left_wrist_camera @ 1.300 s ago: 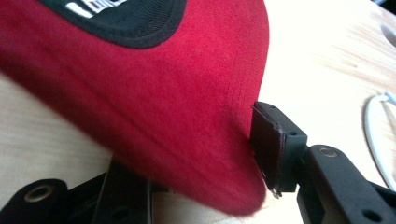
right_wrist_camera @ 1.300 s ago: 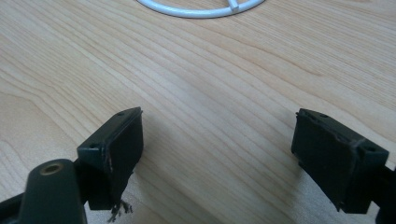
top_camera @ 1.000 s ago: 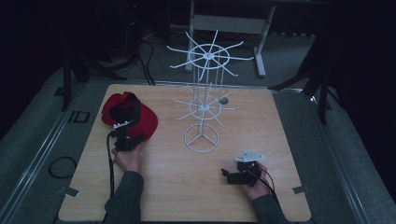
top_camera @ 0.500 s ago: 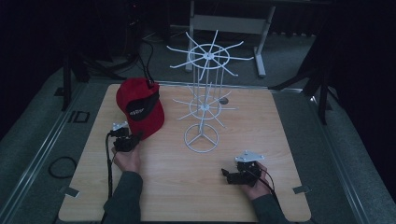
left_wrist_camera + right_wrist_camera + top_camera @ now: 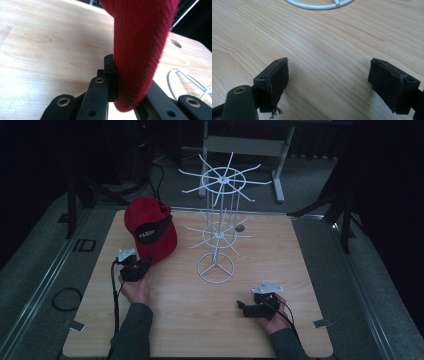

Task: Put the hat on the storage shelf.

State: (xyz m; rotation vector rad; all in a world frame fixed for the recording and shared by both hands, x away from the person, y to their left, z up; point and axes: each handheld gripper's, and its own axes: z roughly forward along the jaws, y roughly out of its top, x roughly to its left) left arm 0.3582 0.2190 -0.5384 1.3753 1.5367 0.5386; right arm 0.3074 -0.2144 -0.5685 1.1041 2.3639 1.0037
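A red cap (image 5: 150,227) with a black patch is held up above the table's left side, to the left of a white wire rack (image 5: 220,215). My left gripper (image 5: 142,266) is shut on the cap's lower edge; in the left gripper view the red fabric (image 5: 140,50) is pinched between the black jaws. My right gripper (image 5: 244,308) rests low near the front right of the wooden table (image 5: 280,260), open, with bare wood between its fingers (image 5: 274,80). The rack's round base ring (image 5: 317,5) lies just ahead of it.
The rack stands at the table's centre, with long prongs spreading out at two levels. A small round hole (image 5: 239,227) marks the tabletop behind the rack. Dark floor, cables and a metal stand surround the table.
My left gripper has lifted the cap off the table and carried it up and to the right, toward the rack. The right gripper has stayed in place.
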